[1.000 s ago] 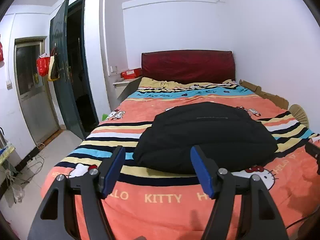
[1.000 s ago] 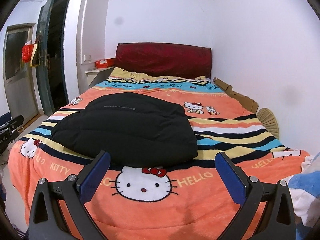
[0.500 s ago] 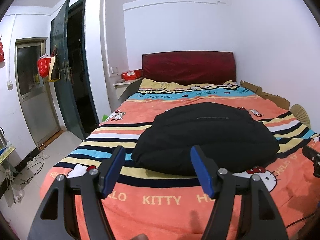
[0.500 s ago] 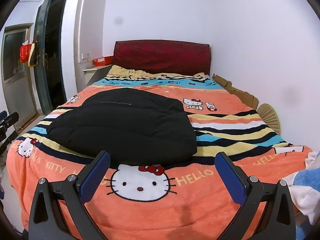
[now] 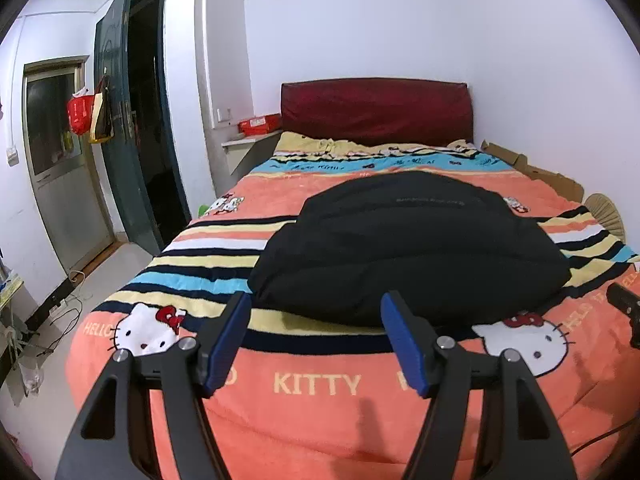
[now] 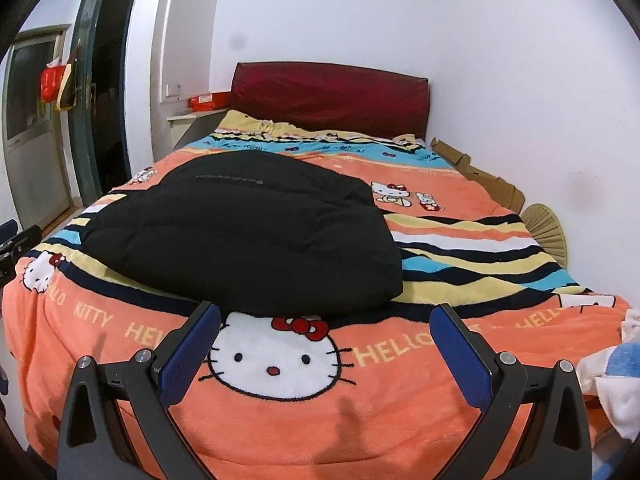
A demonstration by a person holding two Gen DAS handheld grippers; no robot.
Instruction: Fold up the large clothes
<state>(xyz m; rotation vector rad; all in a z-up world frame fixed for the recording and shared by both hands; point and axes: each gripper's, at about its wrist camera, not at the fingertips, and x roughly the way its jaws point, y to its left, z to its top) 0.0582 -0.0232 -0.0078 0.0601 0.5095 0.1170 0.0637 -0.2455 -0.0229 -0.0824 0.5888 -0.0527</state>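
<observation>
While both grippers hang open, black jacket (image 5: 408, 248) lies on bed (image 5: 316, 384).

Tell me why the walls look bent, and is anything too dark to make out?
Left wrist view: fisheye lens bows the dark green door, corners go black. Right wrist view: the puffy black padded jacket swallows light, folds barely readable; faint shadows fall on the orange Hello Kitty blanket.
</observation>
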